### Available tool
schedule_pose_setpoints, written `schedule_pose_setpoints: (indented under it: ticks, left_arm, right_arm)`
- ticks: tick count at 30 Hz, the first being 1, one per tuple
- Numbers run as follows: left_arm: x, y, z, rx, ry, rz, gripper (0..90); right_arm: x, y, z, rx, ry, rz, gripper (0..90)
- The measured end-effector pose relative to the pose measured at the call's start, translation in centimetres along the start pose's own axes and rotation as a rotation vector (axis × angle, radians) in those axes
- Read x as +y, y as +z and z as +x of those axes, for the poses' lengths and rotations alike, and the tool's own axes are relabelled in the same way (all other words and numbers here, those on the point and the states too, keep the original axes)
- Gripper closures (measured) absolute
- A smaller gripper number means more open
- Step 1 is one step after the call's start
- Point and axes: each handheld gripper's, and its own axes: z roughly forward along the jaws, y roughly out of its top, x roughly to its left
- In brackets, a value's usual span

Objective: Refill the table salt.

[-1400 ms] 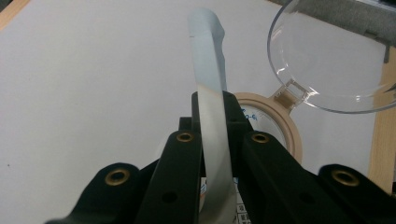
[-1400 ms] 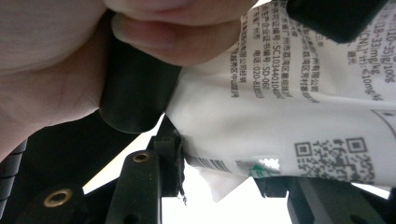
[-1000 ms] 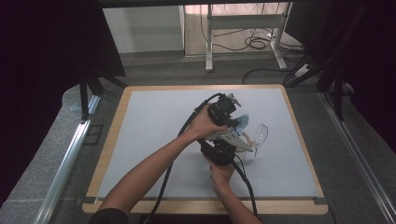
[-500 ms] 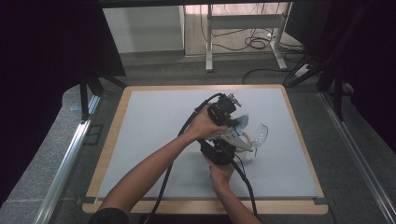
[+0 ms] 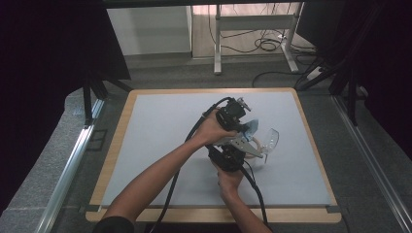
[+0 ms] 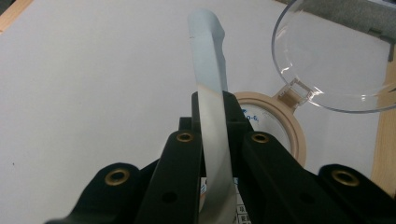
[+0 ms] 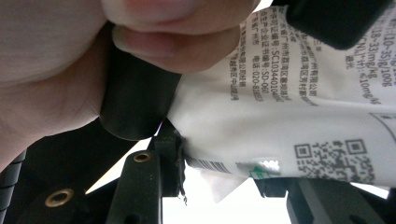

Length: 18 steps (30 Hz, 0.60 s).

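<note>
A white printed packet (image 7: 289,93) with a QR code lies between the jaws of my right gripper (image 7: 224,186), which is shut on it. My left gripper (image 6: 212,107) is shut on a thin pale blue and silver edge of the packet (image 6: 208,46), seen edge-on. In the high view both grippers meet over the middle of the mat, the left gripper (image 5: 241,127) above the right gripper (image 5: 236,145). Just beyond them sits a round container with a beige rim (image 6: 294,135), its clear hinged lid (image 6: 336,51) swung open. The left hand (image 7: 56,56) is close in front of the right gripper's camera.
A grey mat (image 5: 160,126) covers the table, framed by a wooden border (image 5: 214,213). Black cables (image 5: 170,189) trail from both grippers toward the near edge. A desk frame and floor cables (image 5: 265,43) stand beyond the far side.
</note>
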Motion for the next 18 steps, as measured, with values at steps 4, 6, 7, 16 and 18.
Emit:
schedule_pose_setpoints:
  ticks: [4,6,7,16,18]
  left_arm:
    - [0.0,-0.01,-0.01,0.0,0.0,-0.001,87.8]
    - [0.0,-0.04,-0.02,0.001,0.002,0.001,87.8]
    - [0.0,-0.04,-0.04,0.001,0.003,0.001,87.8]
    - [-0.06,0.02,-0.08,0.0,-0.002,0.0,87.8]
    - [-0.05,0.0,-0.07,-0.001,-0.001,0.0,87.8]
  right_arm:
    - [0.01,-0.01,0.0,0.0,-0.001,-0.002,60.4]
    - [0.03,-0.04,0.0,0.0,-0.002,-0.001,60.4]
    - [0.03,-0.06,0.0,0.001,-0.003,-0.001,60.4]
    - [0.0,-0.08,-0.01,0.002,-0.004,0.001,60.5]
    - [0.03,-0.09,0.03,0.002,-0.001,0.001,60.5]
